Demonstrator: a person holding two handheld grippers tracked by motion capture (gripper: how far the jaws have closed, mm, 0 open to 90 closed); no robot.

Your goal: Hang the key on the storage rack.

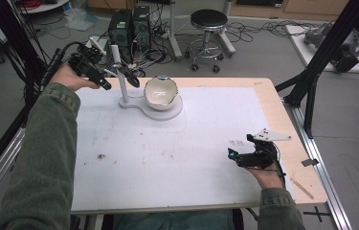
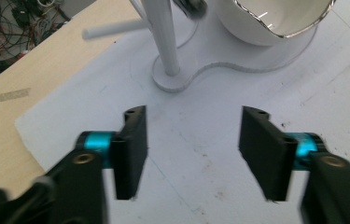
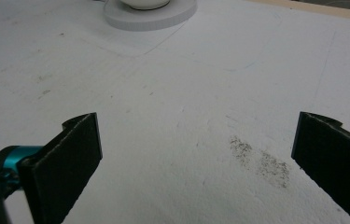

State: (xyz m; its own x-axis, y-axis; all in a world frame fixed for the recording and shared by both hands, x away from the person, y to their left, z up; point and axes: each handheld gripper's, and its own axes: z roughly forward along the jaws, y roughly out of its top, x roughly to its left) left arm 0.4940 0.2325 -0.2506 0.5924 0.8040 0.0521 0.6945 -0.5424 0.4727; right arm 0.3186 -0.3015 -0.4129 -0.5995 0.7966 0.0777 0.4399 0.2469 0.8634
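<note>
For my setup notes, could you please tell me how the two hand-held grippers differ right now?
The left gripper is held up beside the white post stand; the right gripper sits low at the white table's near right. The right gripper's jaws gape wider than the left gripper's. Both are open and empty.

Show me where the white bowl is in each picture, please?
High view: the white bowl sits at the far middle of the table, on a white stand base beside an upright post.
Left gripper view: the bowl is at the top right, cut off by the edge.
Right gripper view: just its bottom peeks in at the top.
Shared landmark: the white stand base under the bowl.
</note>
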